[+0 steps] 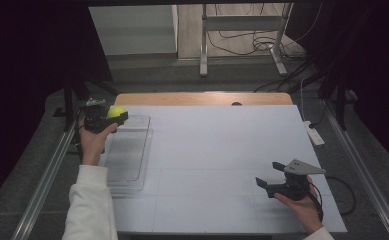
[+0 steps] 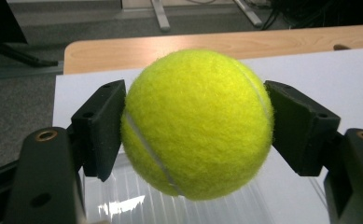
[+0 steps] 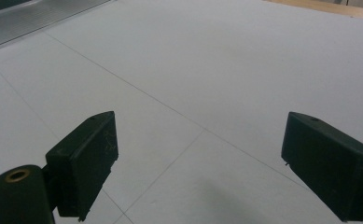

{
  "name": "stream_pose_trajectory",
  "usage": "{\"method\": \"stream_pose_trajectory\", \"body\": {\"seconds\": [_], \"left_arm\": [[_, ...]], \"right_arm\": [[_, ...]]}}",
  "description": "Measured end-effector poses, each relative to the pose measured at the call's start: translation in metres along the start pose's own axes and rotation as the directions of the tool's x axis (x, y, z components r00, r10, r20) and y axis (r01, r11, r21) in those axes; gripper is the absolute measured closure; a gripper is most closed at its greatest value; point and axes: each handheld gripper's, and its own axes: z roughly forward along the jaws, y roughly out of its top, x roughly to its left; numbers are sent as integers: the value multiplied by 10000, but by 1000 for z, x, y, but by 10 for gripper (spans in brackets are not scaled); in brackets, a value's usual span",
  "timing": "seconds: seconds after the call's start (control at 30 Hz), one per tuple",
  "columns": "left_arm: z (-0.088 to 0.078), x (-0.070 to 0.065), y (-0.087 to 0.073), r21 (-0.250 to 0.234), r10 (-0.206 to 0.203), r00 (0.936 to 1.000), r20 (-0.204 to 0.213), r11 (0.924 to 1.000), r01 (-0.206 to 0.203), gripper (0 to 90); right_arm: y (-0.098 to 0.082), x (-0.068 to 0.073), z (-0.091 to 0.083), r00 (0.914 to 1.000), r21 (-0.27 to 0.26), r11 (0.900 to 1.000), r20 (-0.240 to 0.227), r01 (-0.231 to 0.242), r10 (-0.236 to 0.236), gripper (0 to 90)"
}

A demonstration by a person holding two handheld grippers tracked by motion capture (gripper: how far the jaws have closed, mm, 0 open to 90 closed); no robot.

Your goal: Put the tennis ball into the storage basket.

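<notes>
Worktop: lying white, bare mid-sheet.
Left gripper: clamping tennis ball above clear tray, probably for dropping in.
Right gripper: idling wide, empty.

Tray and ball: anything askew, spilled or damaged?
Nothing stands out. The ball is held squarely in the left hand-held gripper over the tray, which lies flat and looks intact on the table.

The tennis ball sits between the jaws of the left gripper, above the far end of the clear tray. The right gripper stands well apart over the white sheet, nothing between its jaws.
</notes>
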Motion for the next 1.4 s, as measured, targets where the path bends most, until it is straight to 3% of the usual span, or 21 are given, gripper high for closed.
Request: {"method": "stream_pose_trajectory", "body": {"seconds": [0.63,0.83,1.4], "left_arm": [[11,4,-6,583,5,10000,-29,9983,-3,265],[18,3,-8,944,207,9997,-129,9953,-194,264],[27,6,-13,1582,283,9990,-342,9872,-225,264]], "right_arm": [[0,-1,0,10000,-17,10000,8,9,-9,111],[0,0,0,10000,-38,10000,11,0,0,111],[0,0,-1,10000,-79,10000,15,4,-4,112]]}}
